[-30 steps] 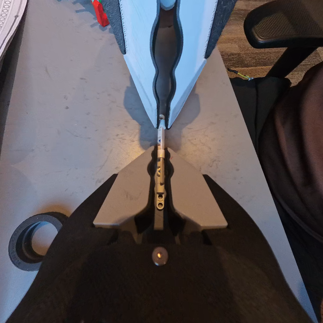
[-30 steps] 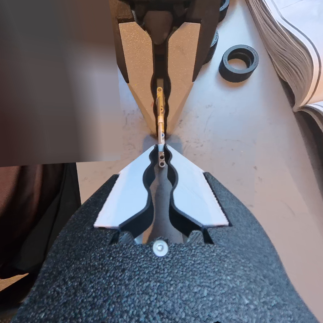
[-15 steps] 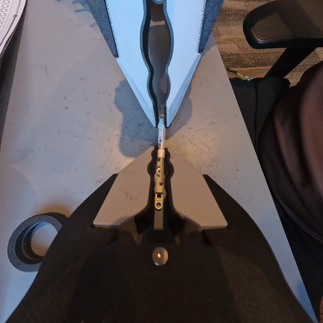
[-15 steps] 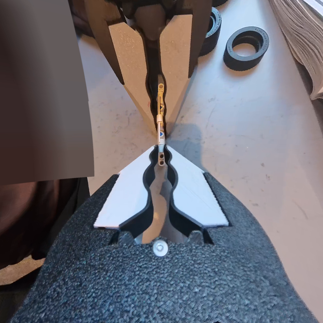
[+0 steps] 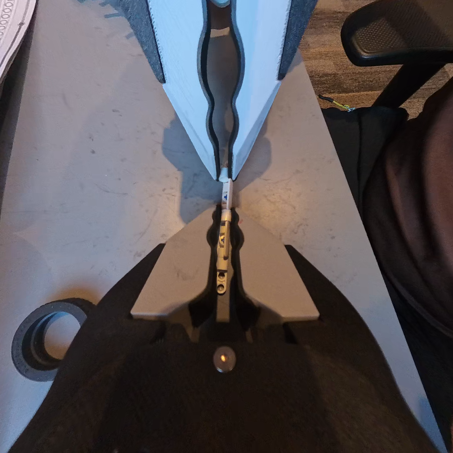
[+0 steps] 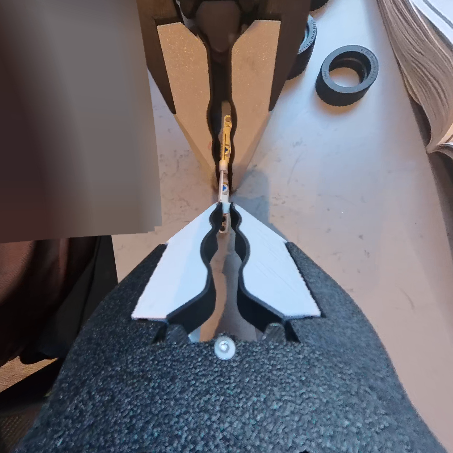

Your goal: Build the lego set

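Left gripper (image 5: 224, 213) is clamped on the grey beam (image 5: 223, 255), which runs back between its jaws, holed end pointing at the cam. Right gripper (image 6: 224, 206) comes in nose to nose from the opposite side and is pinched shut on the white beam (image 6: 224, 193), tips only, w/ a short bit of it poking back between the jaws. Both pieces are held up over the bench (image 5: 85, 171), roughly mid-width, nearer the edge by the chair (image 5: 397, 41).

Step in hand, imo: joining the two beams end to end. They already look lined up and touching at a small light collar right at the left tips, but can't tell if the joint's fully seated.

Next move prob needs a straight push along the shared axis, no twist, bc both grips are thin and the parts could pivot or pop out. Right grip esp is shallow, so force should stay low.

Other bits: two black tires, one (image 6: 346, 76) toward the booklet (image 6: 421, 81) side of the bench, another (image 5: 41, 335) beside the left gripper body. Not needed yet afaict.
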### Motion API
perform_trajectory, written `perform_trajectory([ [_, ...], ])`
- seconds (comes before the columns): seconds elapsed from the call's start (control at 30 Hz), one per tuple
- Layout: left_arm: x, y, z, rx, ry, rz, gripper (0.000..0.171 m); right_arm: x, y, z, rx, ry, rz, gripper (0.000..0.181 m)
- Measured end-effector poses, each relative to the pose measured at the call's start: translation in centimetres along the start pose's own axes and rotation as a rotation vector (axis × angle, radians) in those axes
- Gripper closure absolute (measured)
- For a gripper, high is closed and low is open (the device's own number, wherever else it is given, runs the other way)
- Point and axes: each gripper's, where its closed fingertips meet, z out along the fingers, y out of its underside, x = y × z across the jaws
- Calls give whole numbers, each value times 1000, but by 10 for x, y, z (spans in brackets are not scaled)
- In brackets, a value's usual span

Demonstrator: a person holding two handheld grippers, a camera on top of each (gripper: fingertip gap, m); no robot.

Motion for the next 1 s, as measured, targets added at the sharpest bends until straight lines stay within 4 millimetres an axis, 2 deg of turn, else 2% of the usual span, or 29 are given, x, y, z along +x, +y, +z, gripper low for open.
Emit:
perform_trajectory([
  [0.43,0,0,0,0,3,-4,167,2,1,0,-124,242,-412,174],
  [0.77,-1,0,0,1,7,-11,167,2,0,0,-77,437,-499,173],
  [0.9,-2,0,0,2,5,-21,167,3,0,0,-118,535,-577,174],
  [1.0,-2,0,0,4,5,-21,167,4,0,0,-113,452,-477,174],
])
